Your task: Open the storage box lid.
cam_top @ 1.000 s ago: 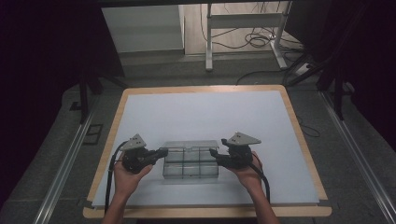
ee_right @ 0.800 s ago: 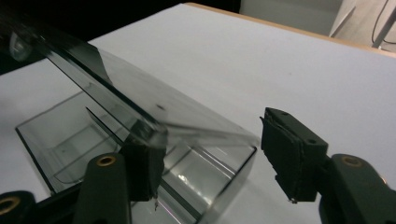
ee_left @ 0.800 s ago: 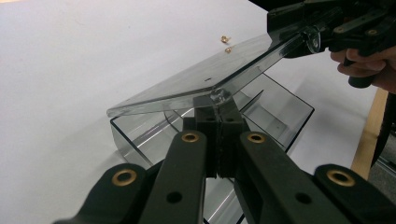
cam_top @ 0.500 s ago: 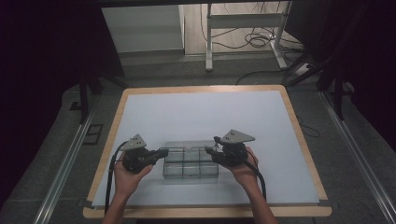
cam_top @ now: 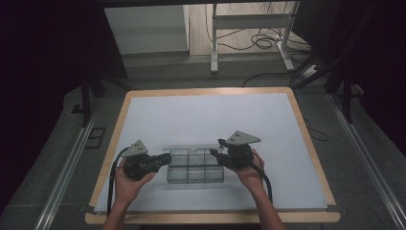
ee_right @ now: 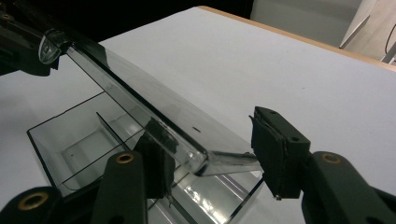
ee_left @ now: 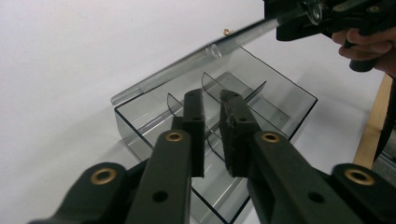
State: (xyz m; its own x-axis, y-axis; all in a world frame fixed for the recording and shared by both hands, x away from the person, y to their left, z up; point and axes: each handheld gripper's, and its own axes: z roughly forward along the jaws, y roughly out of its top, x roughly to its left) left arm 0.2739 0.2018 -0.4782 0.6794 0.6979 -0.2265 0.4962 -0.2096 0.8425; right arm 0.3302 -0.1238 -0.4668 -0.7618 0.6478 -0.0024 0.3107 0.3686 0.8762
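A clear plastic box [cam_top: 195, 168] with inner dividers lies on the white board near its front edge. Its hinged lid [cam_top: 191, 147] is tilted up off the box. My left gripper [cam_top: 167, 158] is at the box's left end, its jaws nearly together on the end wall [ee_left: 211, 95]. My right gripper [cam_top: 214, 154] is at the right end. The lid [ee_right: 140, 98] runs between its jaws [ee_right: 210, 126]: one pad sits behind the clear panel, the other touches the folded lip. From the left gripper view the raised lid [ee_left: 187, 65] leads into the right gripper [ee_left: 299, 18] above the box [ee_left: 280, 93].
The white board has a wooden rim [cam_top: 302, 127] and bare surface behind and beside the box. Metal rails [cam_top: 62, 177] run along both sides of the table. A table frame and cables [cam_top: 258, 43] are on the floor beyond.
The right gripper has shifted a little left and up at the box's right end, and the lid now stands raised. The left gripper has stayed at the left end.
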